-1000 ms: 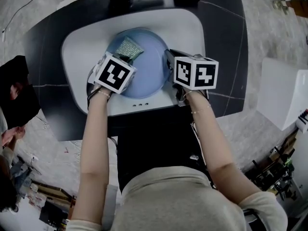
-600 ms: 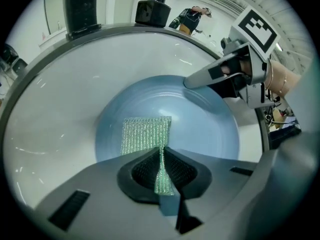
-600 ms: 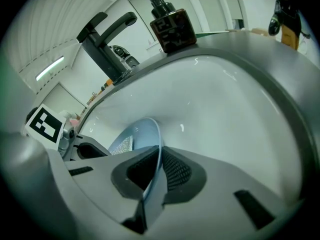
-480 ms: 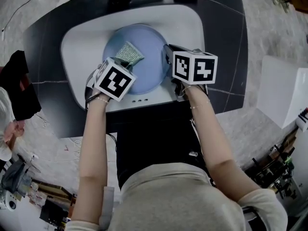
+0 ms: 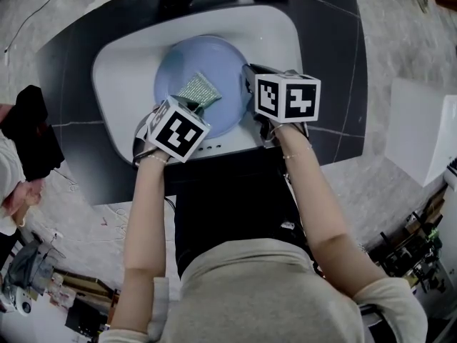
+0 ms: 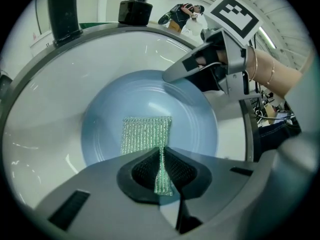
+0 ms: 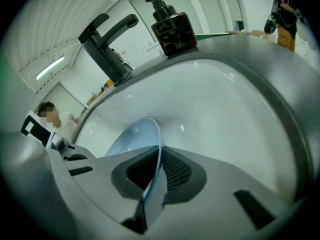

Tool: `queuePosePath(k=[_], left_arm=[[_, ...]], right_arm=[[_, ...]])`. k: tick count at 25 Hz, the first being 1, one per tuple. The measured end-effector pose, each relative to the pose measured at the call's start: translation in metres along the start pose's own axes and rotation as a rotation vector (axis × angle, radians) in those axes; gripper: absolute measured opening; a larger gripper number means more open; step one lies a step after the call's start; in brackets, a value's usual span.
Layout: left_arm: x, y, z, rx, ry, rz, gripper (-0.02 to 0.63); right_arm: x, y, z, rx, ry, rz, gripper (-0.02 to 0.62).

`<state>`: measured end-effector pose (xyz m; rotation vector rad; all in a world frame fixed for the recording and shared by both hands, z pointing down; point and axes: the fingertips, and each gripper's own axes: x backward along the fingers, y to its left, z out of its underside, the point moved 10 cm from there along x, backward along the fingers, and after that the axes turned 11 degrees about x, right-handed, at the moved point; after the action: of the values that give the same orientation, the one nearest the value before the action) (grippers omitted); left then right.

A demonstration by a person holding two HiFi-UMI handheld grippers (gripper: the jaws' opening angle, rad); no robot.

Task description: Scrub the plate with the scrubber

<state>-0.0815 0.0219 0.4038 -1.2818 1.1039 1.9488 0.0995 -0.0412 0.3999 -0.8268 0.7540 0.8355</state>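
A light blue plate [image 5: 214, 59] lies tilted in the white sink [image 5: 121, 70]. My right gripper [image 5: 248, 76] is shut on the plate's right rim; in the right gripper view that rim [image 7: 150, 134] runs edge-on between the pads of that gripper [image 7: 156, 173]. A silver-green mesh scrubber [image 5: 198, 90] lies flat on the plate's near half. My left gripper [image 5: 187, 107] is shut on its near end. In the left gripper view the scrubber [image 6: 146, 133] spreads over the plate [image 6: 192, 121] from the pinched strip in that gripper [image 6: 162, 173], with the right gripper [image 6: 200, 69] at the far rim.
A black faucet [image 7: 107, 44] and a dark soap dispenser [image 7: 171, 26] stand behind the sink basin [image 7: 240, 119]. Dark countertop [image 5: 335, 63] surrounds the sink. A person [image 5: 18, 163] stands at the left, and a white box [image 5: 421, 131] is on the right.
My left gripper has dragged the scrubber across the plate toward its near edge and slightly right. The right gripper and the plate have stayed still.
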Motion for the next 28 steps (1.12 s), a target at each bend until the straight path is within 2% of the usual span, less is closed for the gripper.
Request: queuePosePath(k=[10, 17, 22, 28], left_arm=[[-0.003, -0.026, -0.016, -0.066, 0.003, 0.085, 0.044], [-0.006, -0.032, -0.028, -0.049, -0.033, 0.108, 0.046], [-0.011, -0.027, -0.043, -0.03, -0.077, 0.102, 0.046], [-0.018, -0.019, -0.054, -0.024, -0.129, 0.047, 0.044]], right_arm=[[0.003, 0.0, 0.0, -0.019, -0.004, 0.006, 0.034], [0.004, 0.0, 0.001, -0.016, -0.003, 0.006, 0.035], [0.003, -0.001, 0.002, -0.011, 0.003, 0.0, 0.034], [-0.002, -0.007, 0.004, -0.018, 0.025, -0.012, 0.034]])
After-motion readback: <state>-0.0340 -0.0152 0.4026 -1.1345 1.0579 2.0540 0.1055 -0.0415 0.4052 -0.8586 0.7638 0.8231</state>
